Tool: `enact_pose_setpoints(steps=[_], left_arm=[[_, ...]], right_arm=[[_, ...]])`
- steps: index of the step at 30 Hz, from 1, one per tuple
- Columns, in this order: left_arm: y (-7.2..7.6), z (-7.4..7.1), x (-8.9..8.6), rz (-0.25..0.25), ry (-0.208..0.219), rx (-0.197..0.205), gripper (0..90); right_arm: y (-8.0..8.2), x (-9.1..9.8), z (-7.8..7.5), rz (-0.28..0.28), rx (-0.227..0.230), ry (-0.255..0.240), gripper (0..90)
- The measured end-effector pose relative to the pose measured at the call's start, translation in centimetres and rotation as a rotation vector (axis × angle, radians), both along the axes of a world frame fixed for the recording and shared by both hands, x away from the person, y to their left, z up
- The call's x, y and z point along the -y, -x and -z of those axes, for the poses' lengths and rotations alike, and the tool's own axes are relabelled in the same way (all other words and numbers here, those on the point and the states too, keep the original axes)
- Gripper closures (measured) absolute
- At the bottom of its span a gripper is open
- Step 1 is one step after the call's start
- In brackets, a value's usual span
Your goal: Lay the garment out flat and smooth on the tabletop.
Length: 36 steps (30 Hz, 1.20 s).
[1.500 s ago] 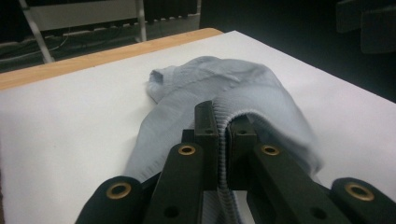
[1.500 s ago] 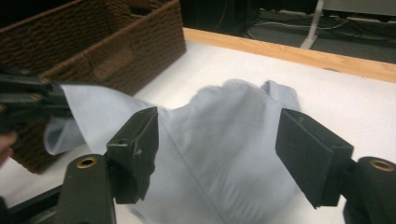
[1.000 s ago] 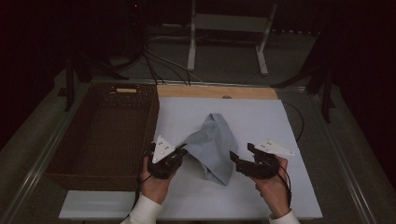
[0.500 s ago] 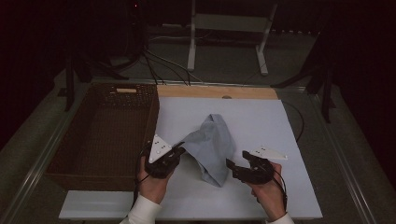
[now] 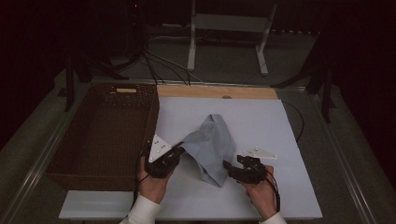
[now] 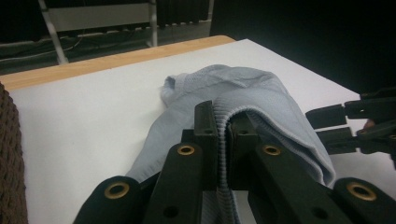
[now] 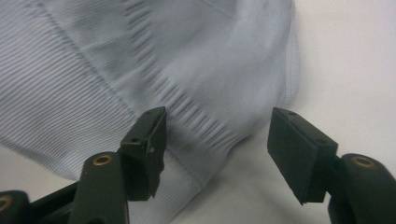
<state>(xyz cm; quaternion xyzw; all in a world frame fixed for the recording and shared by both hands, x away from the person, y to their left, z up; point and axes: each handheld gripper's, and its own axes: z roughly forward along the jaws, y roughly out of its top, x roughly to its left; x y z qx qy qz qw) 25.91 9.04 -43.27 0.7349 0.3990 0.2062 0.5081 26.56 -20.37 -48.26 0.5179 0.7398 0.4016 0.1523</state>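
Note:
A light blue-grey ribbed cloth (image 5: 212, 142) lies bunched on the white board (image 5: 266, 116). My left gripper (image 5: 180, 149) is shut on the cloth's ribbed hem at its left side and holds that edge slightly raised. In the left gripper view the hem (image 6: 223, 140) is pinched between the jaws of the left gripper (image 6: 224, 121). My right gripper (image 5: 227, 167) sits low at the cloth's near right corner. Its jaws have just been closing. In the right gripper view the right gripper (image 7: 219, 123) stands open and straddles the corner of the cloth (image 7: 140, 56), with the pads clear of it.
A dark wicker basket (image 5: 93, 179) stands to the left of the board, close to my left hand. A wooden strip (image 5: 215, 92) runs along the board's far edge. A metal stand (image 5: 229, 23) and cables lie beyond the table.
The right gripper has come down and moved in to the cloth's near corner, with its jaws narrower than before. The left gripper and the held hem have stayed put.

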Motion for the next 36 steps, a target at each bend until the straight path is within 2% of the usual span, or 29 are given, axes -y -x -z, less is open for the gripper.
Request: enact_pose_setpoints(steps=[4,12,21,28,36], left_arm=[[0.0,0.0,0.0,-0.001,-0.003,-0.001,85.7],[-0.1,0.1,0.0,-0.001,-0.006,-0.007,85.5],[-0.1,0.3,0.2,0.004,-0.012,-0.017,85.3],[-0.1,0.5,0.4,0.015,-0.015,-0.023,85.2],[-0.1,0.5,0.5,0.022,-0.018,-0.024,85.1]], right_arm=[[-0.4,-0.2,0.5,0.006,-0.013,0.008,40.0],[-0.9,-1.2,1.5,0.003,-0.046,0.054,44.2],[-1.3,-1.3,2.6,0.004,-0.103,0.083,47.4],[-1.3,-1.6,2.9,-0.009,-0.137,0.095,55.2],[-1.3,-1.6,3.0,-0.023,-0.167,0.084,64.8]])
